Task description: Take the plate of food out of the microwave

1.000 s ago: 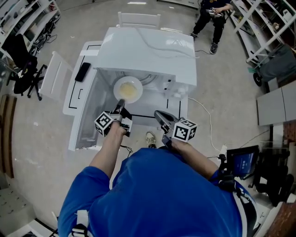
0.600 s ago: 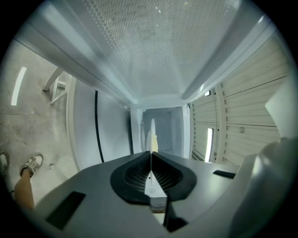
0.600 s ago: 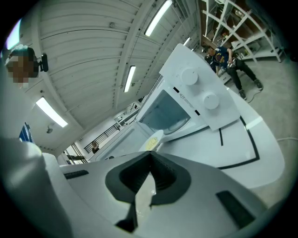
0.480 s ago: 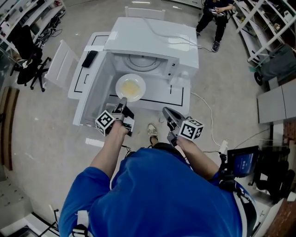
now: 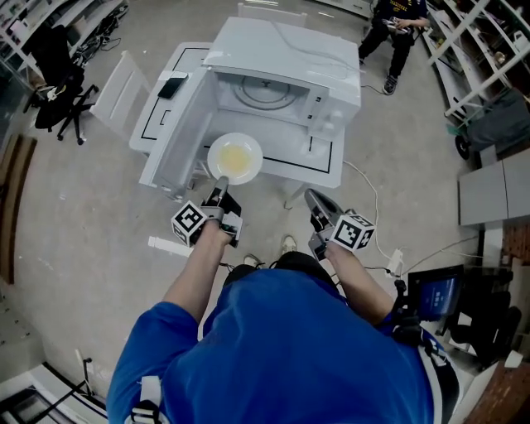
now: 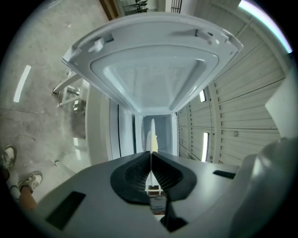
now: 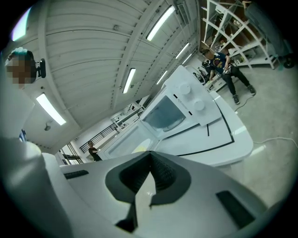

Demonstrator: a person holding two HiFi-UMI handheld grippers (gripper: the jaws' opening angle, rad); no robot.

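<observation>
A white plate [image 5: 235,157] with yellow food hangs level in front of the open microwave [image 5: 286,70], over the table's near edge. My left gripper [image 5: 220,180] is shut on the plate's near rim. In the left gripper view the plate [image 6: 151,132] shows edge-on, a thin white sliver pinched between the black pads, where the left gripper [image 6: 150,154] closes on it. My right gripper [image 5: 311,197] hovers to the right of the plate, shut and empty. Its jaws meet at their tips in the right gripper view, where the right gripper [image 7: 150,153] points at the microwave [image 7: 174,111].
The microwave door [image 5: 176,132] stands swung open at the left, next to the plate. The white table [image 5: 327,161] carries a black phone [image 5: 171,85]. A white chair [image 5: 116,95] stands left of it. A seated person [image 5: 396,25] and shelving [image 5: 476,50] are at the far right.
The plate has come out of the microwave's cavity toward me, still in the left gripper. Both grippers have drawn back from the table. The right gripper stays shut and empty.
</observation>
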